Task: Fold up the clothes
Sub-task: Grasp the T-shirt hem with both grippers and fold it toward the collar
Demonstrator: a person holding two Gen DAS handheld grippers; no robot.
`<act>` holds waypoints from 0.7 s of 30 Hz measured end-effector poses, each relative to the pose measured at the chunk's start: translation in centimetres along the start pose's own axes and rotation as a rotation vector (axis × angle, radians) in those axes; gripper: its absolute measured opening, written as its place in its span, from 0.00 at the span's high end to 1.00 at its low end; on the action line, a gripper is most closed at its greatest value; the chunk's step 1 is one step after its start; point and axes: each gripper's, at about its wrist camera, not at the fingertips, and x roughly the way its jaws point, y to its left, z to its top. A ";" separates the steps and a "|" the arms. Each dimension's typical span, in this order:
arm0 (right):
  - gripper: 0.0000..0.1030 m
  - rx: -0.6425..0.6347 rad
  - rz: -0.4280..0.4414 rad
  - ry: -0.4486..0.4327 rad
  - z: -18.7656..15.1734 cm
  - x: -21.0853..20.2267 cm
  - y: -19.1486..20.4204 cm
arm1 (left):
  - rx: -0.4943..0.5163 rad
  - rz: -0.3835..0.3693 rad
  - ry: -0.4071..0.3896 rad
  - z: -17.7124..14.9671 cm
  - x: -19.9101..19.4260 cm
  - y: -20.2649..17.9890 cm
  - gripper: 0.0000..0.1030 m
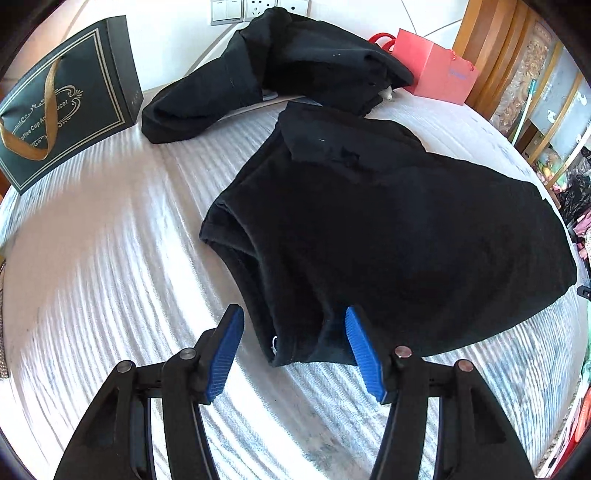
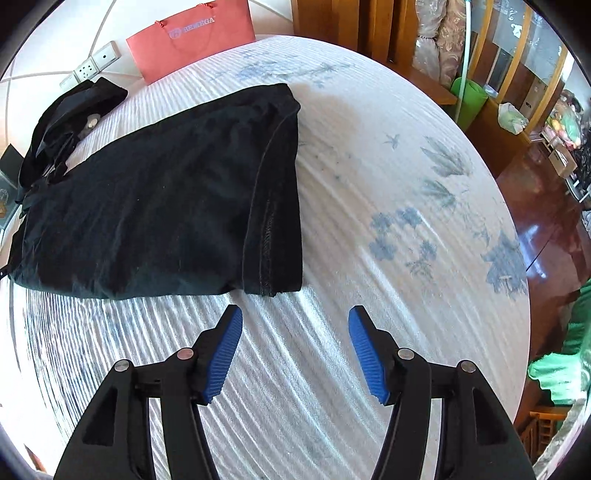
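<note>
A dark gift box [image 1: 70, 107] stands at the left on a bed [image 1: 110, 258] covered in white ribbed, blue-flowered fabric. A folded black garment [image 1: 388, 240] lies mid-bed, a crumpled black garment [image 1: 280, 70] behind it by wall sockets [image 1: 255, 9], then a red paper bag [image 1: 436, 70]. Wooden cabinets [image 2: 517, 92] stand right. The left hand-held gripper [image 1: 293, 332] is spread around the folded garment's corner without pinching it; the right hand-held gripper [image 2: 295, 332] is spread, empty.

Bare bedspread [image 2: 369, 184] — right of garment [image 2: 155, 206]

Black shirt [image 1: 388, 236] on white ribbed bedspread [image 1: 110, 258] with faded blue flowers; blue ridged pads [image 2: 223, 354]; red bag [image 2: 192, 37]; dark box [image 1: 70, 99], gold trim
</note>
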 end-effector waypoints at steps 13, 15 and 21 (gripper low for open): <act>0.37 -0.086 -0.020 -0.015 2.1 2.7 2.1 | 0.023 0.087 0.044 0.0 1.1 -2.1 0.43; 0.49 -0.086 -0.027 -0.026 2.2 2.9 2.4 | 0.017 0.107 0.039 0.1 0.9 -2.3 0.61; 0.87 -0.131 -0.118 -0.119 1.8 0.7 3.6 | -0.041 0.122 -0.027 -0.4 -1.8 -2.8 0.95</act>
